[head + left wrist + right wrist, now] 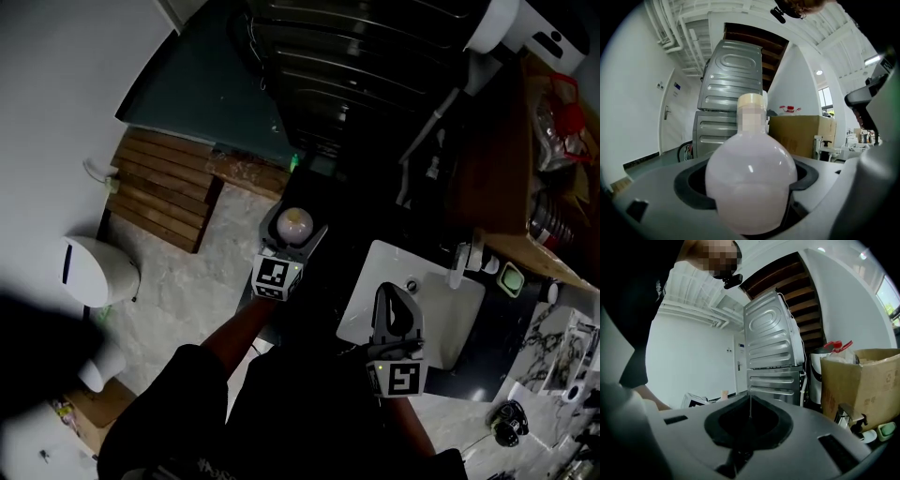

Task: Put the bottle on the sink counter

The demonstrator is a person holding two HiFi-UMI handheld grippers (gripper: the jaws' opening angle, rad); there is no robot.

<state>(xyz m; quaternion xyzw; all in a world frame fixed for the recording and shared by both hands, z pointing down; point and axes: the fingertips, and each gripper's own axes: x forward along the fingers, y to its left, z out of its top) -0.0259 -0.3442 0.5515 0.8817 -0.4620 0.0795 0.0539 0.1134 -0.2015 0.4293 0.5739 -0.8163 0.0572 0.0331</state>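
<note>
Your left tool is clamped round the belly of the round bottle, cap up so it shouldn't tip. It's out over the floor, left of the sink and its desk. Your right tool is closed and empty over the sink, probably just spare. No label I can read.

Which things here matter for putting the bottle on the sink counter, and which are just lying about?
Job: bottle; left claw, shut on it; sink; counter.
Lying about: right claw, shut and empty; cardboard box; wooden slats; green dish; metal appliances.
</note>
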